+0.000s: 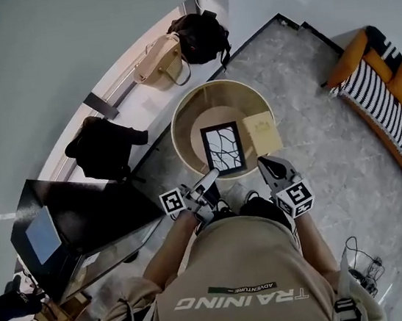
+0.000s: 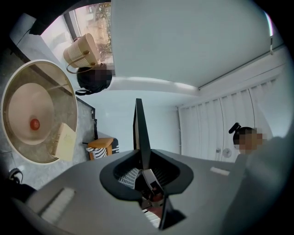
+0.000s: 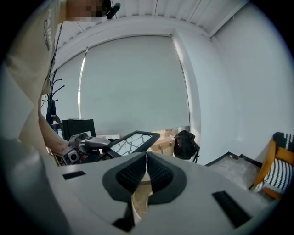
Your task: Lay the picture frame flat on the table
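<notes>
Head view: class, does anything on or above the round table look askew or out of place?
The black picture frame with a white branching pattern is not lying flat. The left gripper holds it by one edge, tilted in the air above the round beige table.

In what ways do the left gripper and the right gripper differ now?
The left gripper grips the frame by its near edge; the right gripper has its jaws shut on nothing. The left gripper touches the frame; the right gripper is apart from it. Both reach over the table's near rim.
</notes>
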`<state>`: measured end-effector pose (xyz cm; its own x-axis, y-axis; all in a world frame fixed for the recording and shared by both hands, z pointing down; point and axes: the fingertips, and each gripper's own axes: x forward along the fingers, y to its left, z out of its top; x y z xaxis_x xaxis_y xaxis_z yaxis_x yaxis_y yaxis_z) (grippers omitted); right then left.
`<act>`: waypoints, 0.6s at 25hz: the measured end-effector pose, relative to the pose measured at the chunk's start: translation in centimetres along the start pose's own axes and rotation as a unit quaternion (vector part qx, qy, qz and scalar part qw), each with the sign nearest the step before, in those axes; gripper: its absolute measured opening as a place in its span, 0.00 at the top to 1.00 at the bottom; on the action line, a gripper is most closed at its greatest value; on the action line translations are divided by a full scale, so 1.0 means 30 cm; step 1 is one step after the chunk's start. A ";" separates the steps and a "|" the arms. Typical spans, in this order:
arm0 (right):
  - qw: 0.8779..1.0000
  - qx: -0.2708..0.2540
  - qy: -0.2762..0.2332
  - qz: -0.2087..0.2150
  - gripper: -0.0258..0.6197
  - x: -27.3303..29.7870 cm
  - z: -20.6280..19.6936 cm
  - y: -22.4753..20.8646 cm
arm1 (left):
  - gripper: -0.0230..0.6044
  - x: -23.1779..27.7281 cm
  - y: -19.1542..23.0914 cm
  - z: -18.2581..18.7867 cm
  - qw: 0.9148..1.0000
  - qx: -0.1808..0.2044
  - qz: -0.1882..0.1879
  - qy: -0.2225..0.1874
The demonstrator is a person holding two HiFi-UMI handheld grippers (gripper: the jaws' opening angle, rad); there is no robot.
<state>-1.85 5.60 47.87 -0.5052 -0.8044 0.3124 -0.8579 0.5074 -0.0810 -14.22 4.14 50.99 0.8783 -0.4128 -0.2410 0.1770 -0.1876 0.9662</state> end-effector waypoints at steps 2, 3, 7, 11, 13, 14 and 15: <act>1.000 0.006 0.007 -0.004 0.95 0.012 -0.008 -0.021 | 0.84 0.004 0.020 0.016 1.000 -0.005 0.004 -0.006; 1.000 0.010 0.011 -0.004 0.95 0.017 -0.013 -0.028 | 0.84 0.007 0.028 0.020 1.000 -0.007 0.005 -0.008; 1.000 0.020 0.009 0.007 0.95 0.026 -0.029 -0.049 | 0.84 0.030 0.041 0.000 1.000 -0.007 0.010 -0.008; 0.999 0.031 0.012 0.023 0.95 0.095 -0.046 -0.136 | 0.84 0.101 0.064 0.044 1.000 -0.007 0.018 -0.015; 0.999 0.032 0.016 0.031 0.95 0.129 -0.039 -0.183 | 0.84 0.137 0.075 0.070 1.000 -0.007 0.020 -0.020; 0.999 0.032 0.015 0.033 0.95 0.146 -0.032 -0.214 | 0.84 0.159 0.083 0.084 1.000 -0.006 0.022 -0.020; 0.999 0.032 0.012 0.034 0.95 0.165 -0.024 -0.250 | 0.84 0.183 0.093 0.098 1.000 -0.006 0.024 -0.020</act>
<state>2.17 -1.97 50.72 -0.5600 -0.7615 0.3263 -0.8268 0.5387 -0.1619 -10.20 -1.28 52.09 0.8676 -0.4558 -0.1986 0.1411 -0.1572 0.9774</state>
